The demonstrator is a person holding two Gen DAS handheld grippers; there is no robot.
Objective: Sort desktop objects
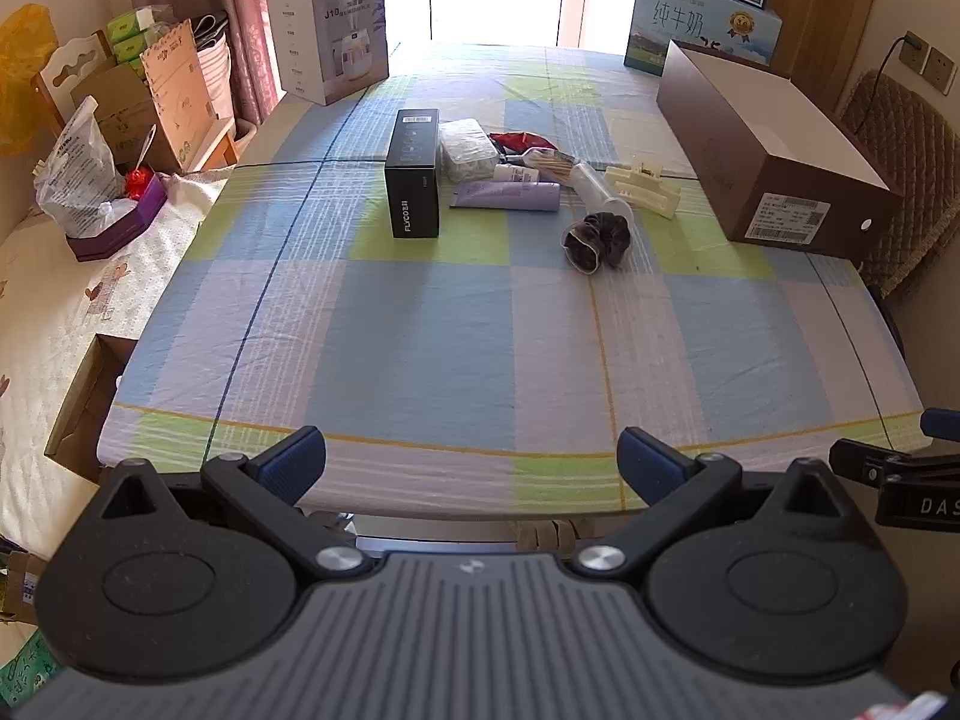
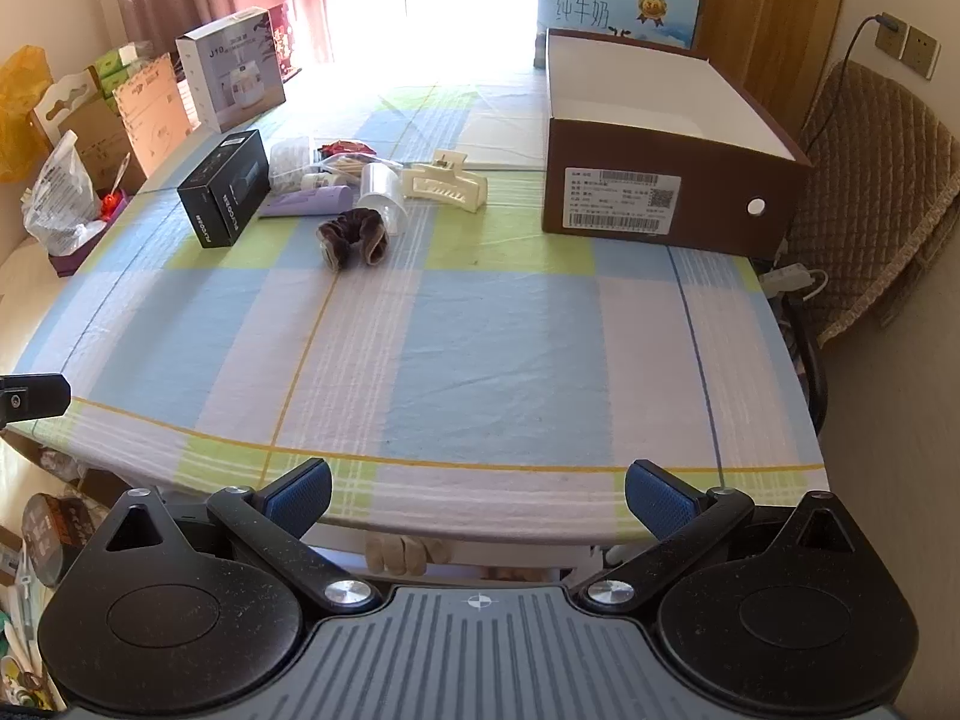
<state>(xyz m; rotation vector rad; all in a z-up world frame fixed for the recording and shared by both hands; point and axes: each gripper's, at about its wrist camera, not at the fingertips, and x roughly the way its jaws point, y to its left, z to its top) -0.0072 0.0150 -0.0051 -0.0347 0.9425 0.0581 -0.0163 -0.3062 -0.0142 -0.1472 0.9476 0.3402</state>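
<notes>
Small items lie in a cluster at the far middle of the checked tablecloth: a black box point(image 1: 413, 177) point(image 2: 227, 195), a purple tube point(image 1: 509, 195) point(image 2: 309, 201), a clear cup point(image 1: 600, 186) point(image 2: 383, 195) on its side, a cream hair claw point(image 1: 642, 186) point(image 2: 445, 185) and a dark brown scrunchie point(image 1: 597, 240) point(image 2: 354, 236). An open brown cardboard box point(image 1: 774, 180) point(image 2: 660, 150) stands at the right. My left gripper point(image 1: 471, 468) and right gripper point(image 2: 478, 498) hover over the table's near edge, both open wide and holding nothing.
A white appliance carton point(image 1: 330, 36) point(image 2: 234, 69) stands at the far left corner and a blue milk carton point(image 1: 702, 24) point(image 2: 618, 6) at the far right. A chair point(image 2: 876, 198) with a quilted cover stands right of the table. Cluttered boxes and bags point(image 1: 114, 138) fill the left side.
</notes>
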